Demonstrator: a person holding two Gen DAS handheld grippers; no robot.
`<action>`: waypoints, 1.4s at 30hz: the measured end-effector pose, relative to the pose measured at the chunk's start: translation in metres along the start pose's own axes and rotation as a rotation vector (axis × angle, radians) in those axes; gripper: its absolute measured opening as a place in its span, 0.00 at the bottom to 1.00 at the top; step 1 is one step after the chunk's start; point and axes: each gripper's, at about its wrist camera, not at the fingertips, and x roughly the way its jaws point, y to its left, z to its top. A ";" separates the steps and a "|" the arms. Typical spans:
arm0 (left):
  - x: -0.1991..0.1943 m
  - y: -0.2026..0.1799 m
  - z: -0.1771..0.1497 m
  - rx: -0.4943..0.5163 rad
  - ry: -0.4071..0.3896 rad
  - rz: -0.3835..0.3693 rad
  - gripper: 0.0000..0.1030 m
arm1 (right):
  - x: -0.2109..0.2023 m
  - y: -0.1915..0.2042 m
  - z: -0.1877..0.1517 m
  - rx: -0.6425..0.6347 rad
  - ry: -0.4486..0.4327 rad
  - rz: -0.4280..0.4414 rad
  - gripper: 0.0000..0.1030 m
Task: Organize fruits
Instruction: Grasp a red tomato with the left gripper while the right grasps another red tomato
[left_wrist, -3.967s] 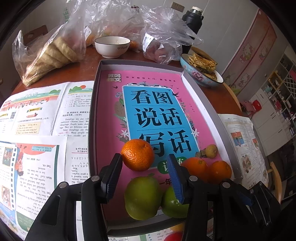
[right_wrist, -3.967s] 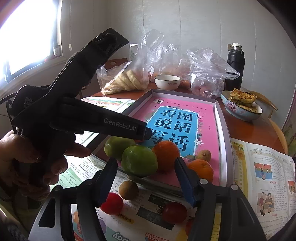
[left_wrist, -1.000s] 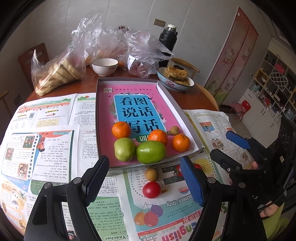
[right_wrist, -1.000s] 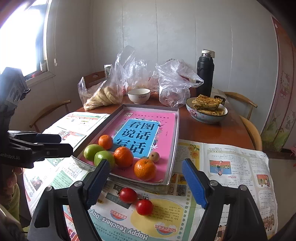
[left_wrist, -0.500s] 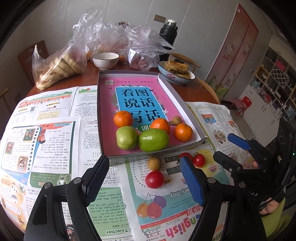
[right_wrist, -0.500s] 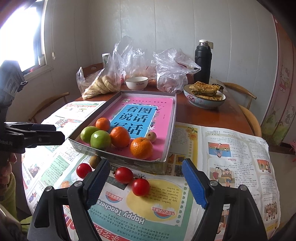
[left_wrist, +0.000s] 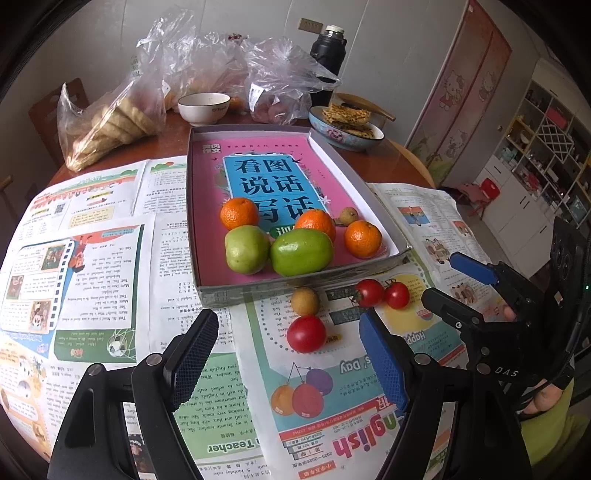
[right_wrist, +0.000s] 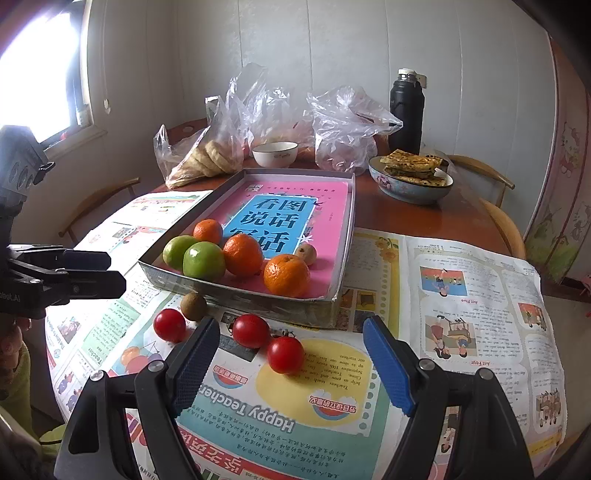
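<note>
A shallow grey box (left_wrist: 193, 206) lined with a pink book holds three oranges (left_wrist: 239, 213), two green fruits (left_wrist: 301, 252) and a small brown fruit (left_wrist: 348, 215). On the newspaper in front of it lie a red tomato (left_wrist: 306, 333), a small brown fruit (left_wrist: 304, 301) and two cherry tomatoes (left_wrist: 369, 292). My left gripper (left_wrist: 288, 316) hangs open just short of the red tomato, holding nothing. My right gripper (right_wrist: 291, 325) is open above the two cherry tomatoes (right_wrist: 285, 354), also empty. Each gripper shows in the other's view: the right gripper (left_wrist: 443, 278), the left gripper (right_wrist: 114, 273).
Newspapers (right_wrist: 461, 295) cover the near part of the round wooden table. Behind the box stand plastic bags of food (left_wrist: 118, 118), a white bowl (left_wrist: 204, 107), a black flask (right_wrist: 406, 110) and a bowl of flatbread (right_wrist: 412, 179). Chairs (right_wrist: 491, 177) ring the table.
Since four seconds ago both grippers have drawn back from the box to the newspaper in front. Over the last second both views tipped slightly down toward the loose tomatoes. Jaws unchanged.
</note>
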 end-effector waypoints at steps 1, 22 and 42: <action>0.001 0.000 -0.001 0.001 0.003 0.001 0.78 | 0.000 0.000 0.000 0.001 0.002 0.003 0.77; 0.035 -0.004 -0.014 0.004 0.105 -0.008 0.78 | 0.026 0.006 -0.015 -0.025 0.100 0.036 0.73; 0.057 -0.011 -0.014 0.001 0.131 -0.011 0.78 | 0.051 0.001 -0.020 -0.015 0.163 0.050 0.47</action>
